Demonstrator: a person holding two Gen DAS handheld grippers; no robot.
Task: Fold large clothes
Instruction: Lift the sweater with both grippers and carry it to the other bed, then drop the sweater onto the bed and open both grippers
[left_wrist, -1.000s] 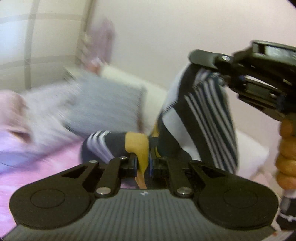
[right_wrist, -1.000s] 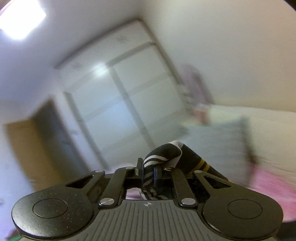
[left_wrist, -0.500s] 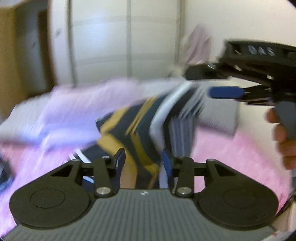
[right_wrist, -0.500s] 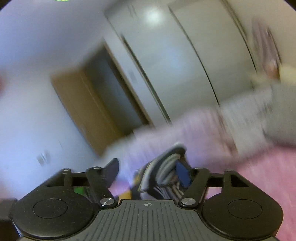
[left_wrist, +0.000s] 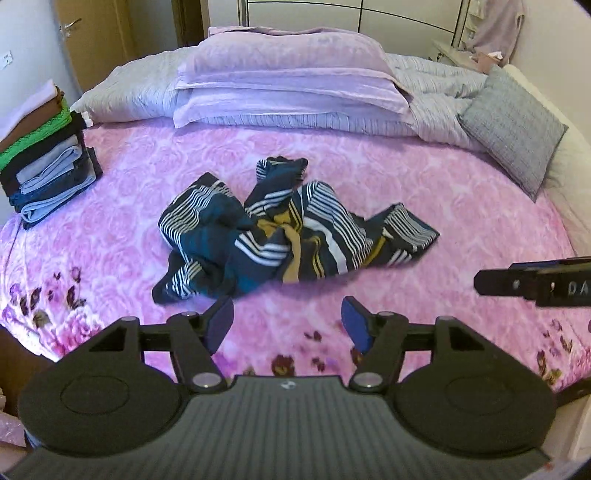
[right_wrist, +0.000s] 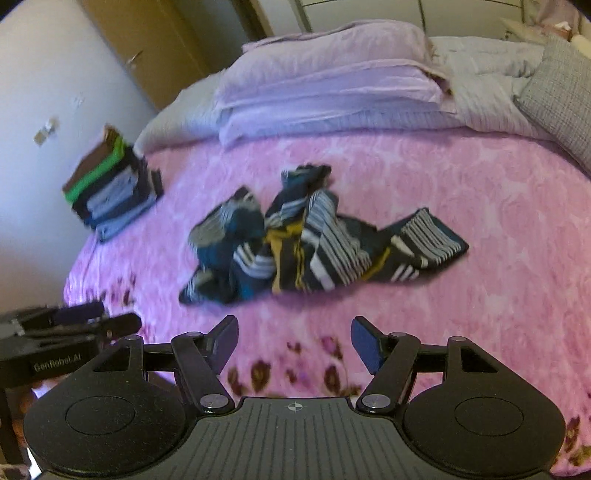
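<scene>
The left claw (left_wrist: 287, 325) is opening, its blue pads (left_wrist: 221, 325) spread with nothing between them, only pink bedspread (left_wrist: 406, 177) showing in the gap. The right claw (right_wrist: 293, 345) also stands wide apart and empty, its pads (right_wrist: 364, 347) over the flowered near edge of the bed. Each claw shows at the edge of the other's view: the right one at the right side of the left wrist view, the left one low at the left side of the right wrist view. Just beyond both claws, apart from the fingers, the garment (left_wrist: 284, 236) lies crumpled in a heap in the middle of the bed, dark blue with white stripes and mustard bands, one striped end trailing to the right. Farther left, near the bed's edge, stands a stack (left_wrist: 44, 162) of folded clothes, with brown and green layers on top. At the far end lie lilac pillows (left_wrist: 288, 85) on a striped duvet (left_wrist: 436, 85), and a grey cushion (left_wrist: 513, 129) leans at the right. A wooden door (left_wrist: 99, 40) stands behind the stack.
</scene>
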